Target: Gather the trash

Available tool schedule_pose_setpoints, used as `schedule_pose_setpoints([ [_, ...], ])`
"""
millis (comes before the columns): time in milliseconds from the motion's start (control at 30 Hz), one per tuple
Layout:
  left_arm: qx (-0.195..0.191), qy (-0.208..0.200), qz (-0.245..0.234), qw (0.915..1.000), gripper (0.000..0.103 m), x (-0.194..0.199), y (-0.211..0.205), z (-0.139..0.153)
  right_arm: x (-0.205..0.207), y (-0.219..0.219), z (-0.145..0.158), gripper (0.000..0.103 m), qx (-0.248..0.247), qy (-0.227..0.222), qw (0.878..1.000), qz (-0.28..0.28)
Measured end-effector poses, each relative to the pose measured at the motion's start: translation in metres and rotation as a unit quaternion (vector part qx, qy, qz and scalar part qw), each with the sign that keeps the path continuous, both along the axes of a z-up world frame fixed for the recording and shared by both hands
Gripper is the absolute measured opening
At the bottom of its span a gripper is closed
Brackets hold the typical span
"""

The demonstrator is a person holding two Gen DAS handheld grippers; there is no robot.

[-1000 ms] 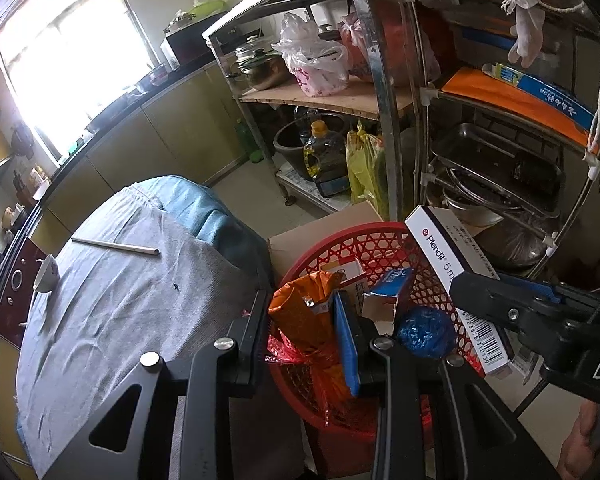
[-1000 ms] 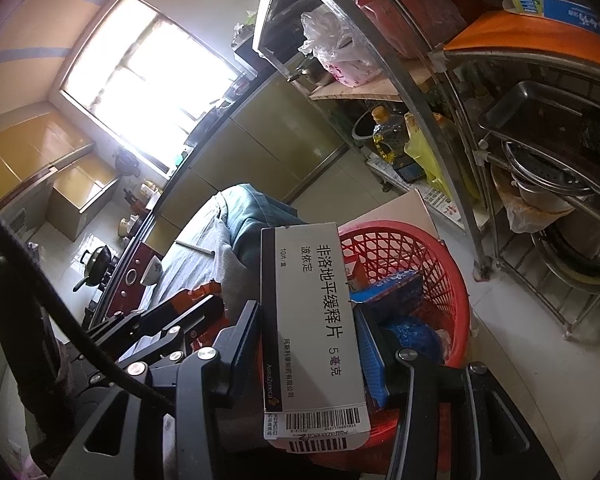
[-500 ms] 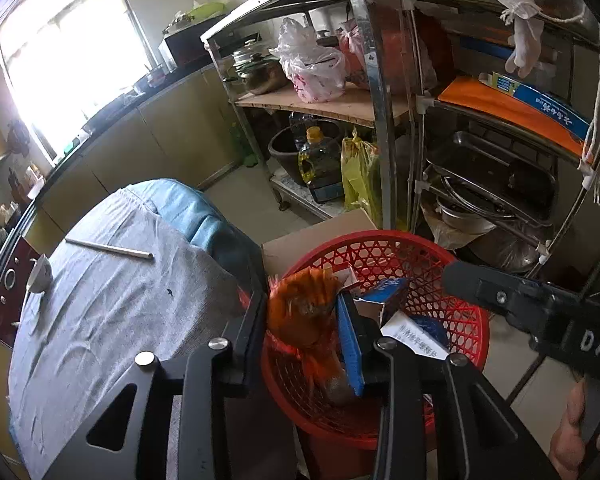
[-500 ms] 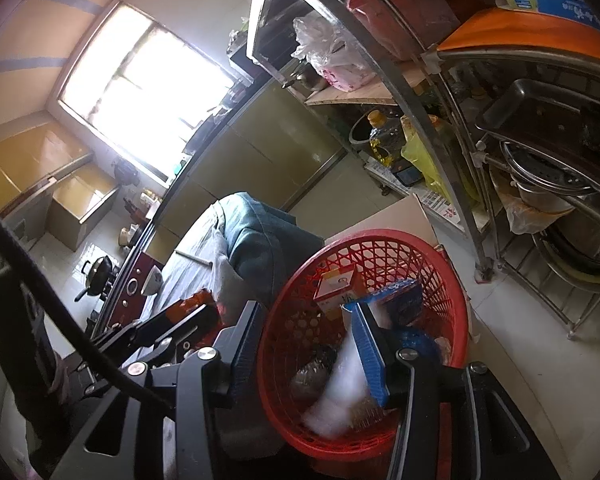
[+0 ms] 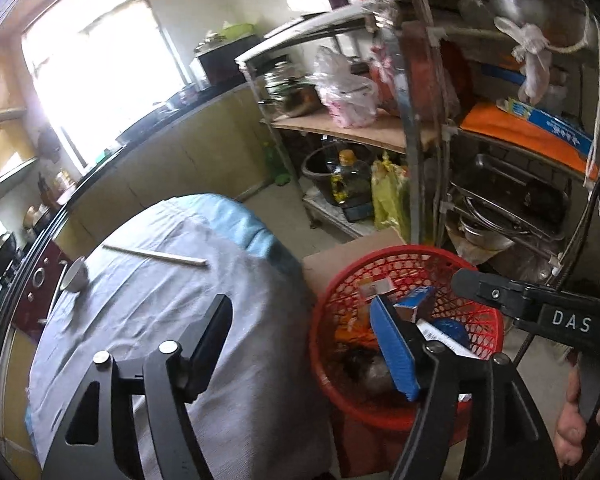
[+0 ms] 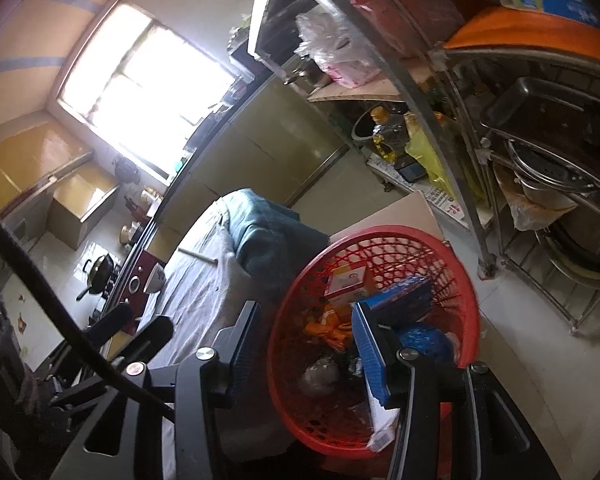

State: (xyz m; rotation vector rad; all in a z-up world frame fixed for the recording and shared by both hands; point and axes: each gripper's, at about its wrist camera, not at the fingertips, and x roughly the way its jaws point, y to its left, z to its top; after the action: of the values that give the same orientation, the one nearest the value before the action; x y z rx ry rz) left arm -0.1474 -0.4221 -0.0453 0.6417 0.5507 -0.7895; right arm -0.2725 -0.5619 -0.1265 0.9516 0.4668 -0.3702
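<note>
We are now holding both tongs, left (image 5: 300, 344) and right (image 6: 306, 354), wide open and empty; the orange wrapper (image 6: 330, 330) and white box (image 6: 380, 428) are lying in the red basket (image 6: 466, 308), so both drops are counting as done.

Both wrist views look down, close above red basket (image 5: 404, 256) (image 6: 380, 236); share basket, grey-clothed table (image 5: 148, 304) (image 6: 196, 292), shelving

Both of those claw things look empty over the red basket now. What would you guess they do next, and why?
Probably swing the left gripper back over the grey cloth-covered table toward the thin stick lying there. Both grippers' jaws stand open and hold nothing, the red basket already contains the boxes and wrappers, and the stick, with a small white cup near it, is what remains on the cloth.
</note>
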Motion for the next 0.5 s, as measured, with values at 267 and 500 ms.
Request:
schedule_pose_setpoints([
  [267, -0.037, -0.003, 0.088, 0.9954, 0.078, 0.03, 0.086, 0.033, 0.038, 0.051, 0.032, 0.06, -0.06, 0.016, 0.996, 0.066],
  [500, -0.043, -0.018, 0.192, 0.9803, 0.08, 0.059, 0.179, 0.046, 0.084, 0.136, 0.065, 0.063, -0.132, 0.004, 0.977, 0.167],
])
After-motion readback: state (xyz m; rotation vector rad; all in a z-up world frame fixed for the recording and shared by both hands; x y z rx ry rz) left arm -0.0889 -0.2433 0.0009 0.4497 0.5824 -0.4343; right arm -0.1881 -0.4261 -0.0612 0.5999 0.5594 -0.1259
